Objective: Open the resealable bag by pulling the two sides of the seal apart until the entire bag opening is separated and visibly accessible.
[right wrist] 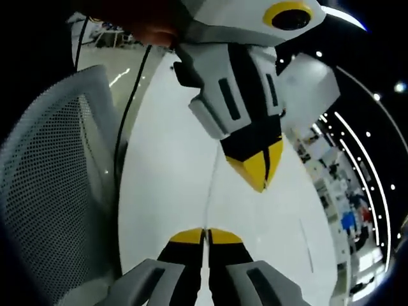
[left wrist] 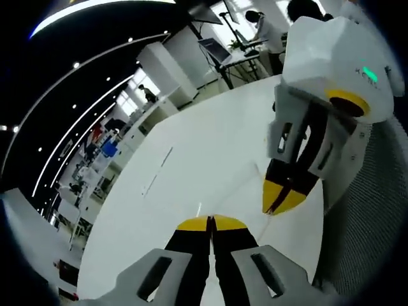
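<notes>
Left gripper (left wrist: 211, 223): jaws pressed together on the near edge of the clear resealable bag (left wrist: 239, 185), which is barely visible, stretched above the white table (left wrist: 166, 185). Right gripper (left wrist: 280, 203): jaws closed on the bag's far edge, facing the left one. Mesh chair back (left wrist: 366, 223) at right.
</notes>
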A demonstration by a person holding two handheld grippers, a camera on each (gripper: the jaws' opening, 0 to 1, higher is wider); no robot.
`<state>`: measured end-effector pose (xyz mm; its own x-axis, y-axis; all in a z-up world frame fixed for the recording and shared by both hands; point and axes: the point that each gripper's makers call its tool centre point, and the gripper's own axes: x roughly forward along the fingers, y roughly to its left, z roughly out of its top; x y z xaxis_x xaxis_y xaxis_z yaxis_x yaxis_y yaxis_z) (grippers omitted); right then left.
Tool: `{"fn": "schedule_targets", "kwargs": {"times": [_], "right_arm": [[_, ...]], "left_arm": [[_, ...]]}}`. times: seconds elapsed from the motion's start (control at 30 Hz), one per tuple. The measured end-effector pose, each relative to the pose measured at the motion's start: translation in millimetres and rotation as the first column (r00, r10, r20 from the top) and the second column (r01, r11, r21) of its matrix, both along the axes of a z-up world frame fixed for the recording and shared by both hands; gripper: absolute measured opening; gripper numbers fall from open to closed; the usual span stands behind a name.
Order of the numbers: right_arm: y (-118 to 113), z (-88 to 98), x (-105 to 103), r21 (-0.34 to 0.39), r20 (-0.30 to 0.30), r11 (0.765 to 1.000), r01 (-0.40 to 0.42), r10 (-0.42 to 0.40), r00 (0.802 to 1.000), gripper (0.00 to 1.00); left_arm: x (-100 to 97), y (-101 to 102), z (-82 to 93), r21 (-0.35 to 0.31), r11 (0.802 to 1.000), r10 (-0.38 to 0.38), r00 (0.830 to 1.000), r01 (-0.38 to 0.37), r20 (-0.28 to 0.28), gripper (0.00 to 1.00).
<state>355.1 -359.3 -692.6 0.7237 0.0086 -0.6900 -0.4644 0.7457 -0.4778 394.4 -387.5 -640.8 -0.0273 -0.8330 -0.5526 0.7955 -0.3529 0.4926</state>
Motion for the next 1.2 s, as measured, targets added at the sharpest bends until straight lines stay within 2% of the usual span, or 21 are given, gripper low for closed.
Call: {"fn": "schedule_targets", "kwargs": {"times": [0.2, 0.3, 0.43, 0.53, 0.7, 0.93, 1.03, 1.17, 1.2], "right_arm": [[0.9, -5.9, -4.9, 0.068, -0.008, 0.996, 0.055, -0.055, 0.998, 0.0], [2.2, -9.3, -8.8, 0.104, -0.019, 0.991, 0.08, -0.078, 0.997, 0.04], [9.1, -11.1, -14.8, 0.158, -0.021, 0.983, 0.088, -0.086, 0.996, 0.07], [12.8, -10.6, -18.1, 0.184, -0.021, 0.978, 0.094, -0.092, 0.996, 0.08], [15.0, -7.2, -27.9, 0.231, -0.019, 0.964, 0.134, -0.133, 0.991, 0.09], [2.4, -0.3, -53.5, 0.266, -0.036, 0.936, 0.231, -0.229, 0.973, 0.12], [-3.1, 3.8, -63.3, 0.291, -0.038, 0.914, 0.282, -0.283, 0.958, 0.13], [-11.1, 6.7, -75.6, 0.29, -0.04, 0.9, 0.326, -0.329, 0.944, 0.15], [-13.5, 6.6, -80.5, 0.265, -0.048, 0.906, 0.331, -0.33, 0.943, 0.16]], "left_arm": [[-5.4, 4.9, -19.6, 0.048, 0.999, -0.015, 1.0, 0.016, -0.019, 0.0], [-5.3, 9.7, -29.2, 0.071, 0.997, -0.013, 1.0, 0.015, -0.021, 0.0], [-5.0, 21.4, -48.2, 0.117, 0.993, -0.001, 0.999, 0.006, -0.037, 0.0], [-6.0, 26.6, -56.1, 0.136, 0.991, 0.006, 0.998, 0.002, -0.056, 0.0], [-2.4, 34.7, -70.1, 0.17, 0.985, 0.015, 0.999, -0.01, -0.032, 0.0], [0.8, 40.0, -82.3, 0.199, 0.98, 0.023, 0.999, -0.016, -0.034, 0.0], [6.4, 40.0, -88.3, 0.219, 0.976, 0.022, 0.999, -0.017, -0.023, 0.0], [13.1, 35.5, -89.3, 0.224, 0.974, 0.023, 1.0, -0.02, -0.011, 0.0], [14.3, 34.2, -89.2, 0.225, 0.974, 0.023, 1.0, -0.02, -0.011, 0.0]]}}
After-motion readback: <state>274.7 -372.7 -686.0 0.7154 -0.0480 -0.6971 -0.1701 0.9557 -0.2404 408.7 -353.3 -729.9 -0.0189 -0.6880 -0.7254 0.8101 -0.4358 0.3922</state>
